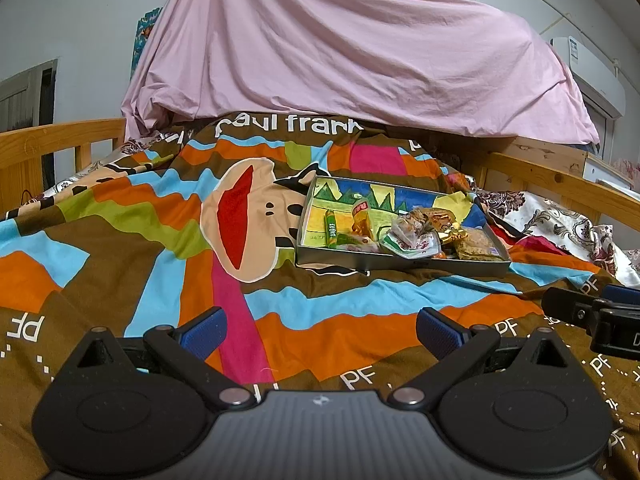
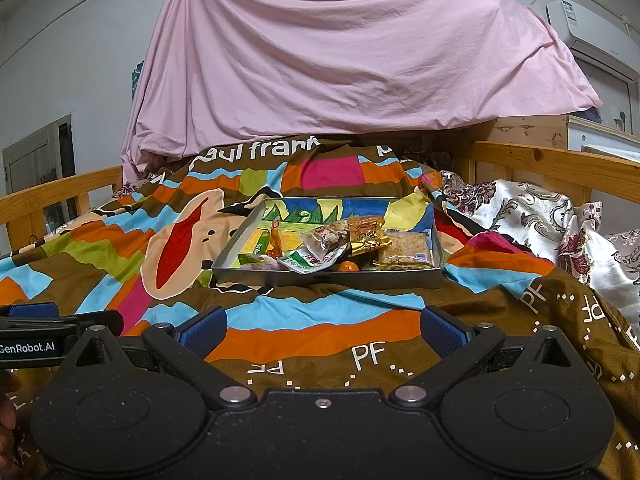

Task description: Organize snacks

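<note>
A shallow grey metal tray (image 1: 404, 261) (image 2: 328, 278) with a colourful drawing lining it lies on the bed. It holds several wrapped snacks: a green stick pack (image 1: 331, 229), an orange packet (image 1: 362, 216) (image 2: 276, 240), a clear-wrapped cake (image 1: 412, 224) (image 2: 326, 240), a gold-wrapped piece (image 2: 366, 234) and a brown bar (image 1: 478, 245) (image 2: 404, 250). My left gripper (image 1: 320, 332) is open and empty, well short of the tray. My right gripper (image 2: 322, 332) is open and empty, also short of the tray.
A colourful Paul Frank quilt (image 1: 160, 248) (image 2: 120, 256) covers the bed. A pink sheet (image 1: 340, 52) (image 2: 340, 60) hangs behind. Wooden rails (image 1: 60, 136) (image 2: 560, 160) line both sides. A floral cloth (image 2: 540, 220) lies at the right.
</note>
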